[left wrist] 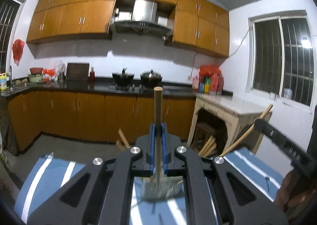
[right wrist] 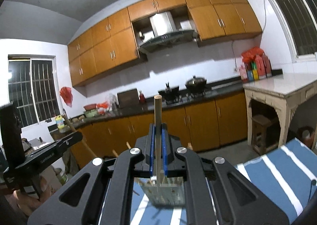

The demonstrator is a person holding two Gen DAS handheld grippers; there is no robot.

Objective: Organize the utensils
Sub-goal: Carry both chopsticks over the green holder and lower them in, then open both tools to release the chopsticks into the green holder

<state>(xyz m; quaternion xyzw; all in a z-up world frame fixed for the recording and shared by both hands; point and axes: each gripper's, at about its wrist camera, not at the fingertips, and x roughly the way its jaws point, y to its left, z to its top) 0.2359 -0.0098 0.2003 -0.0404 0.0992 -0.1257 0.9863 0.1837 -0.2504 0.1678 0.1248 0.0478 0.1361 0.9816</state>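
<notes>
My left gripper (left wrist: 158, 127) is shut on a thin wooden stick (left wrist: 158, 110), likely a chopstick, that stands upright between the blue pads. Below it is a grey holder (left wrist: 161, 187) with several sticks in it, on a blue and white striped cloth (left wrist: 49, 173). My right gripper (right wrist: 158, 127) is shut on a second wooden stick (right wrist: 158, 112), also upright, above the same holder (right wrist: 167, 191). The right gripper also shows at the right edge of the left wrist view (left wrist: 277, 135), holding its stick (left wrist: 247, 131) tilted. The left gripper shows at the left of the right wrist view (right wrist: 65, 141).
Orange kitchen cabinets (left wrist: 89, 117), a dark counter (left wrist: 99, 86) with pots (left wrist: 151, 76) and a stove lie ahead. A pale side table (left wrist: 233, 106) stands at the right with a stool under it. Other wooden stick ends (left wrist: 123, 137) poke up near the holder.
</notes>
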